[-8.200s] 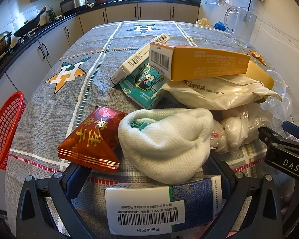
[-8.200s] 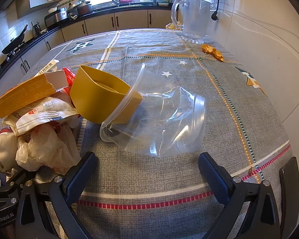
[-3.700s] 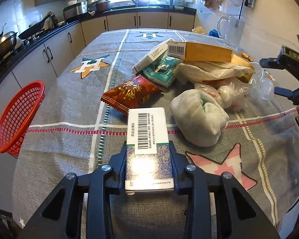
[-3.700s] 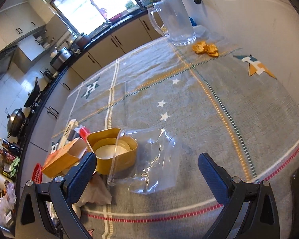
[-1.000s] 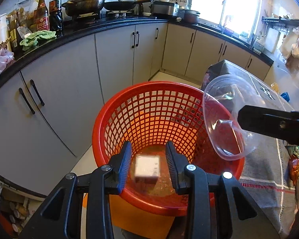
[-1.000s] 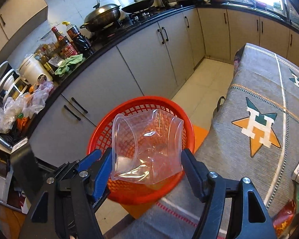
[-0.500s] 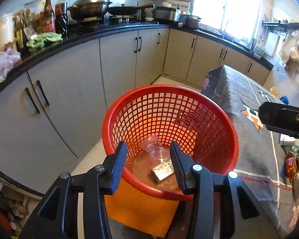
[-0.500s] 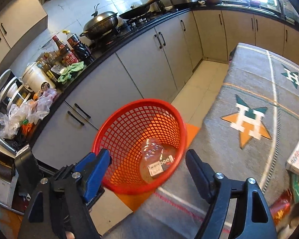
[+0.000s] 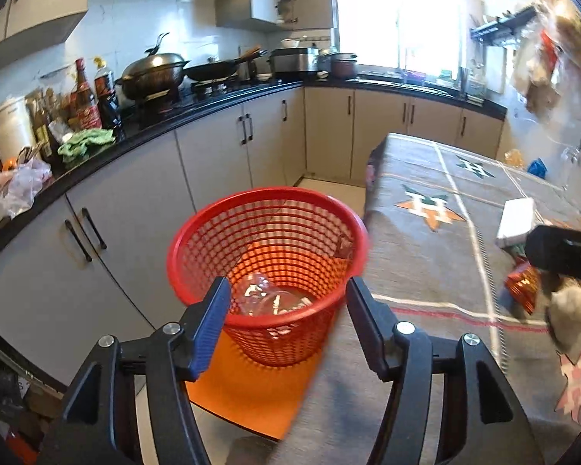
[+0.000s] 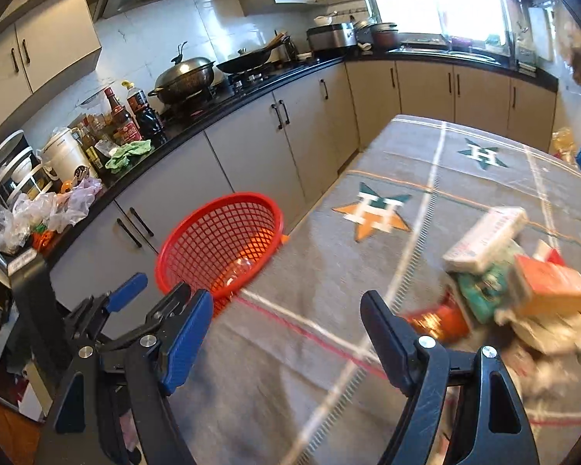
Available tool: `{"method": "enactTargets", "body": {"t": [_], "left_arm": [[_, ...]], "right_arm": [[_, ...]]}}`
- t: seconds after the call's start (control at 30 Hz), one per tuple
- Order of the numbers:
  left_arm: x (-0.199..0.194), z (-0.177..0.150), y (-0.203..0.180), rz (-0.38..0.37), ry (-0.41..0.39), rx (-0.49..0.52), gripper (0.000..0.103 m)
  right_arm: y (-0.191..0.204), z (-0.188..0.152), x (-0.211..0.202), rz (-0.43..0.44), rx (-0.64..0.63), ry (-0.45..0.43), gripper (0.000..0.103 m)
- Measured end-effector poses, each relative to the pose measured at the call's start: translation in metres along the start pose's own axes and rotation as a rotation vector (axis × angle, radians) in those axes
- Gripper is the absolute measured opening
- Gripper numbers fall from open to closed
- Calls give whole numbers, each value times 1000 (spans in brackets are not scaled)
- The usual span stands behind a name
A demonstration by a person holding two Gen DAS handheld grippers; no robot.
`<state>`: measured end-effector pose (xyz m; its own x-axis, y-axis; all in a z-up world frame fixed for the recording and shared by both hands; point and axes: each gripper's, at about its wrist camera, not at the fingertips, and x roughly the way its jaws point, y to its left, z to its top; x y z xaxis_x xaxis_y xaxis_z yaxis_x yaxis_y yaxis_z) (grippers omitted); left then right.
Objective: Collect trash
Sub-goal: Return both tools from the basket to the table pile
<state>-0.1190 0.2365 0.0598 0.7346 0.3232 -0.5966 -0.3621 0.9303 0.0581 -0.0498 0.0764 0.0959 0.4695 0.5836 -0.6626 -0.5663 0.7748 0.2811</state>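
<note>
The red basket (image 9: 267, 267) sits on the floor beside the table (image 10: 329, 271), holding clear plastic. More trash (image 10: 515, 283) lies heaped on the cloth. Left gripper (image 9: 284, 314) is opening, empty; right gripper (image 10: 286, 329) gapes, empty. Best approach the heap low, one piece each.

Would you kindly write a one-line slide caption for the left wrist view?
Empty left tongs opening above the red plastic mesh basket, clear plastic trash at its bottom, beside the grey star-patterned tablecloth.
</note>
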Motion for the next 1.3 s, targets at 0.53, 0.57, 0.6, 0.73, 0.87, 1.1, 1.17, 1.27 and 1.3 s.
{"method": "enactTargets", "body": {"t": [0.53, 0.57, 0.6, 0.73, 0.87, 1.1, 1.17, 1.27, 1.3], "left_arm": [[-30, -14, -100, -59, -39, 198, 66], [-32, -15, -106, -63, -43, 210, 67], [-34, -16, -111, -69, -44, 221, 67], [-39, -19, -125, -88, -49, 253, 67], [-44, -21, -136, -96, -53, 276, 67], [-47, -25, -147, -101, -47, 301, 68], [-44, -24, -144, -110, -31, 291, 68], [-36, -22, -135, -135, 6, 254, 68], [-33, -21, -131, -144, 19, 236, 68]], "right_arm": [[-74, -59, -73, -131, 101, -62, 83], [-78, -61, -76, -136, 109, -65, 83], [-82, -64, -79, -141, 119, -68, 83], [-97, -70, -92, -160, 156, -80, 83], [-109, -79, -101, -172, 181, -88, 83], [-120, -92, -106, -185, 203, -84, 83], [-124, -96, -104, -187, 205, -74, 83], [-125, -101, -97, -187, 206, -48, 83], [-126, -102, -94, -186, 206, -41, 83]]}}
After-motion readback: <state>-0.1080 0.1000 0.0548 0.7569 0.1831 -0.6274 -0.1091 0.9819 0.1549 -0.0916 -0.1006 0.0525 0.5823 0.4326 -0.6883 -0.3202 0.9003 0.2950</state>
